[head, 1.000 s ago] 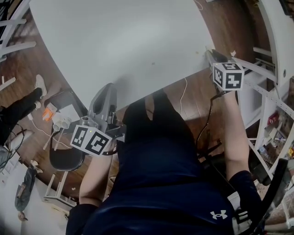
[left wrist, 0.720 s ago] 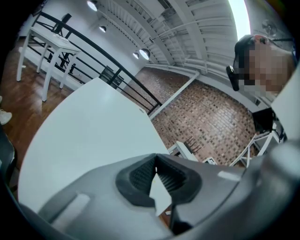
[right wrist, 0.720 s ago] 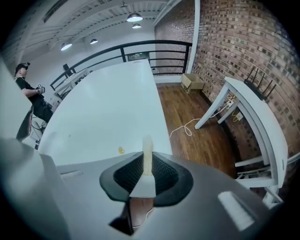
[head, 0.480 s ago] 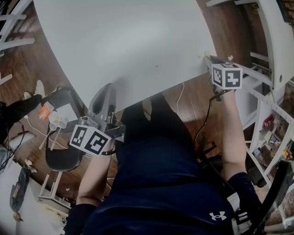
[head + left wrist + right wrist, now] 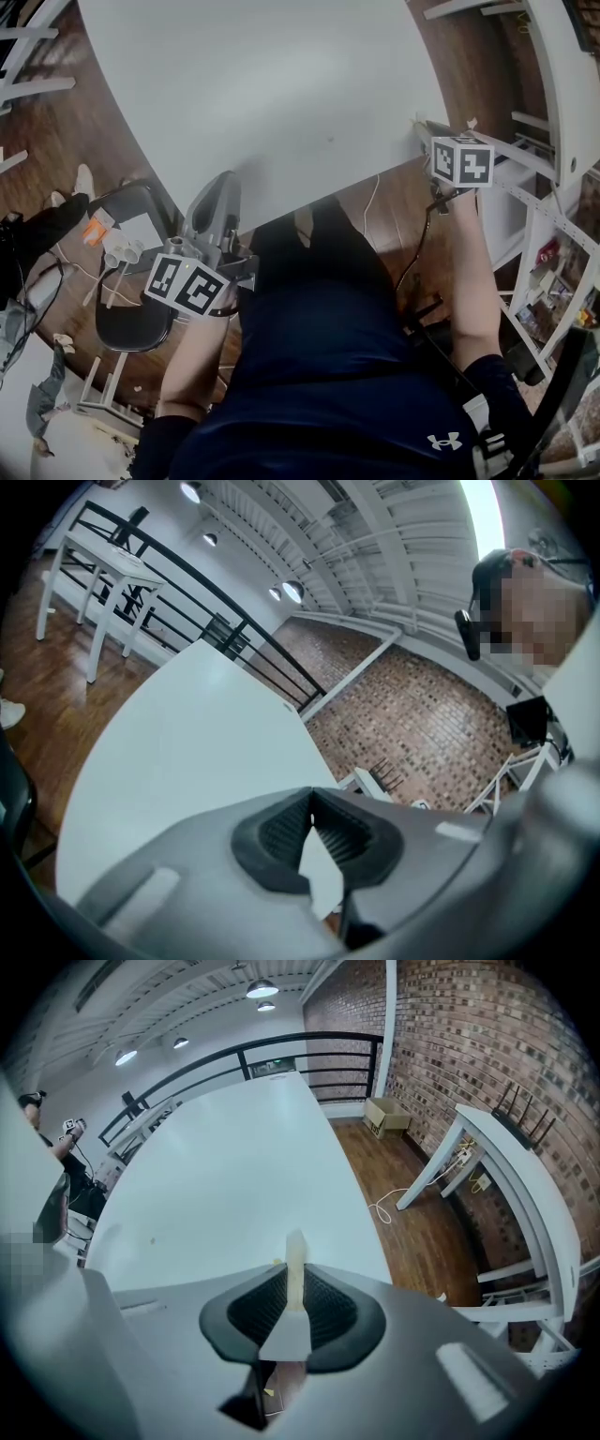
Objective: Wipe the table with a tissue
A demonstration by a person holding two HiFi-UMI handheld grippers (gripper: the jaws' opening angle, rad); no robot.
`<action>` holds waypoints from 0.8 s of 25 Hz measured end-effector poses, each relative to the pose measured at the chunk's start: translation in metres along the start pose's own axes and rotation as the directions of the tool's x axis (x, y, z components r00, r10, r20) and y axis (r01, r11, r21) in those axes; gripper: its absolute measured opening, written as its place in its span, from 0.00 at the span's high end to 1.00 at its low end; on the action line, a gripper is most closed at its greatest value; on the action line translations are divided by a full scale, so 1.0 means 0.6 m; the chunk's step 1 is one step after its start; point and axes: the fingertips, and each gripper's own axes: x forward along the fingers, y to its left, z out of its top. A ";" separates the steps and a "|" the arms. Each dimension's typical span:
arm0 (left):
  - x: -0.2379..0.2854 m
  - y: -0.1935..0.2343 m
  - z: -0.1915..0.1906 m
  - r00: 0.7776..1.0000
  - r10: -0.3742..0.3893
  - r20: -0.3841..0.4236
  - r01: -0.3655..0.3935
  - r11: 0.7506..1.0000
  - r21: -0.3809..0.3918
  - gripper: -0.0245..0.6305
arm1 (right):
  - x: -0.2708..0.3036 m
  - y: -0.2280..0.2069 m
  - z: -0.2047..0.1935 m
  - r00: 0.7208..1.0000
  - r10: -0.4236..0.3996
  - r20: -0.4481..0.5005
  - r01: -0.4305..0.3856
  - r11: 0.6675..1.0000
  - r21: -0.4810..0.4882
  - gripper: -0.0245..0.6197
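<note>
One white table (image 5: pixel 281 84) stands over wood floor (image 5: pixel 56 122); right tool (image 5: pixel 294 1277) pinches tissue (image 5: pixel 295 1246), left tool (image 5: pixel 311 795) closed, empty.

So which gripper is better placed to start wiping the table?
Right. The right gripper is shut on the tissue, at the table's edge; the left gripper is shut with nothing between its jaws.

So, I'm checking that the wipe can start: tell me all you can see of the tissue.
The tissue is a pale off-white piece, squashed into a thin flat strip. It stands edge-on in the right tongs, which are shut on it. Its tip pokes out past them towards the white table. Whether it touches the table can't be told.
</note>
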 end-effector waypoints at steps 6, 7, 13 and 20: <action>-0.007 0.006 0.005 1.000 0.011 0.010 -0.011 1.000 -0.003 0.95 | 0.007 0.020 0.004 1.000 0.015 -0.008 -0.015 1.000 -0.026 0.88; -0.008 0.007 0.006 1.000 0.012 0.009 -0.012 1.000 -0.004 0.95 | 0.008 0.023 0.004 1.000 0.018 -0.011 -0.018 0.999 -0.029 0.88; -0.015 0.010 0.008 1.000 0.016 0.014 -0.016 1.000 -0.009 0.95 | 0.011 0.039 0.005 0.999 0.027 -0.025 -0.028 0.998 -0.058 0.88; -0.016 0.007 0.009 1.000 0.010 0.019 -0.010 1.000 -0.011 0.95 | 0.016 0.068 0.004 0.998 0.046 -0.040 -0.050 0.994 -0.099 0.88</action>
